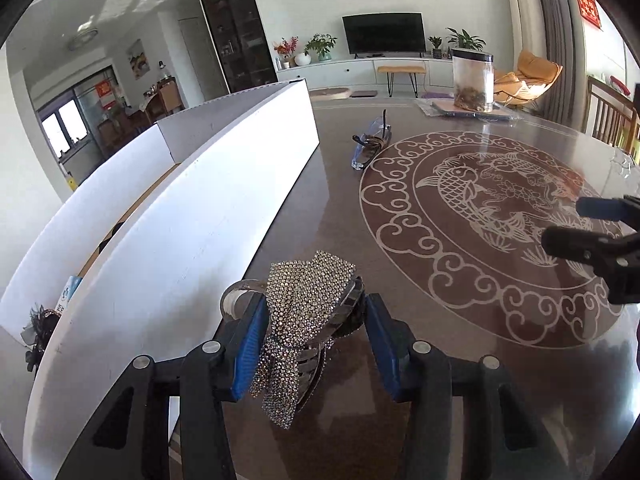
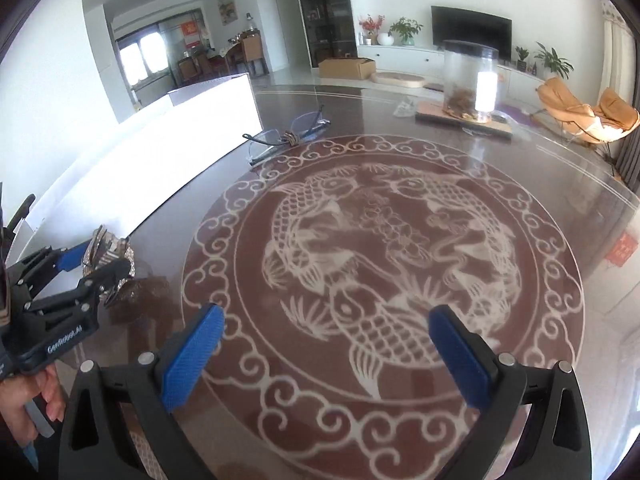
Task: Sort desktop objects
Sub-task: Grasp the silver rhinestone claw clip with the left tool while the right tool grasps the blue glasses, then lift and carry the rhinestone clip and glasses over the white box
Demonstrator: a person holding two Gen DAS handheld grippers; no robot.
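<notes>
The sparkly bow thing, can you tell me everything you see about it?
The sparkly bow is a hair clip covered in tiny silvery rhinestones, with dangling tails and a shiny metal claw beneath. The left gripper pinches it between blue pads, beside the white box, low over the dark glossy table. Whether it touches the table is unclear.

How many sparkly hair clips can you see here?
1: the rhinestone hair clip sits gripped in the left claw beside the white box. Others may lie hidden inside that box.
</notes>
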